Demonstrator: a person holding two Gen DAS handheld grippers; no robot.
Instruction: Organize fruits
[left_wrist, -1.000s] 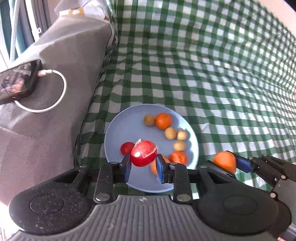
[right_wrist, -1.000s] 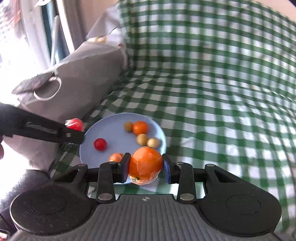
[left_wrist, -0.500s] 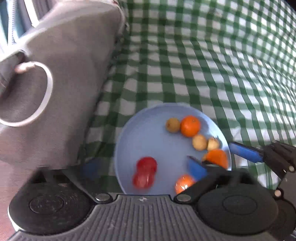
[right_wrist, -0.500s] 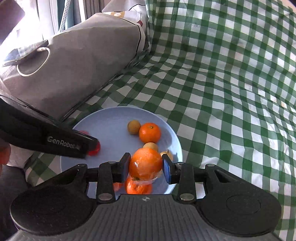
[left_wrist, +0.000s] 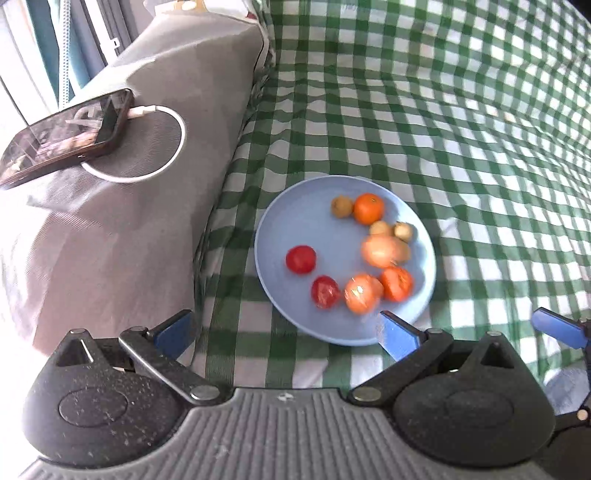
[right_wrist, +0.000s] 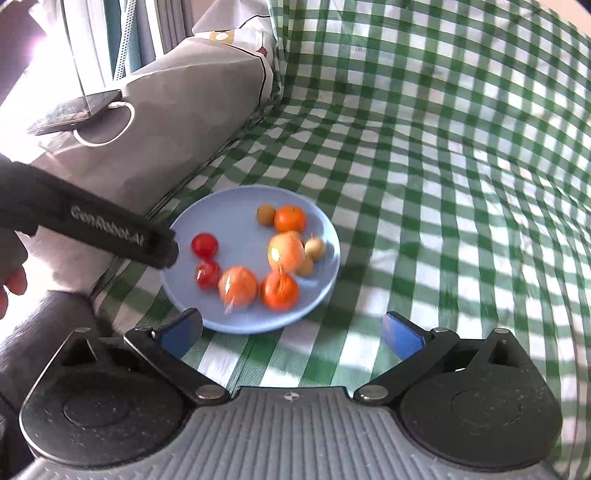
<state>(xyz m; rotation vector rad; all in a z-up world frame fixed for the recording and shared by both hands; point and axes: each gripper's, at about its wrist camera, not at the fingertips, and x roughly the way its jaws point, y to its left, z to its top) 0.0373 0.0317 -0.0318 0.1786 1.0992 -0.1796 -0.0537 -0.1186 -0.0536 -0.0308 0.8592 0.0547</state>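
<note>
Fruit is gathered on a blue plate (left_wrist: 280, 306) laid on the green-and-white checked cloth (left_wrist: 461, 110). Two red tomatoes (left_wrist: 301, 259) are seen on its left half, three orange fruits (left_wrist: 396, 283) toward the near right, two of them blurred, and a fourth orange (left_wrist: 368, 209) at the far side beside a small brown fruit (left_wrist: 341, 206); more small brown ones are tucked between.

The left gripper (left_wrist: 286, 332) is held just short of the plate's near rim with its blue pads spread wide and nothing between them. The right gripper (right_wrist: 291, 330) is likewise spread wide and empty, near the rim on the cloth side. From the right wrist view, the left gripper's black finger is seen reaching over the plate's left edge.

A grey cushion (left_wrist: 110, 221) is pressed close against the plate's left side; a phone (left_wrist: 62, 136) with a looped white cable (left_wrist: 162, 166) is laid on top of it.
</note>
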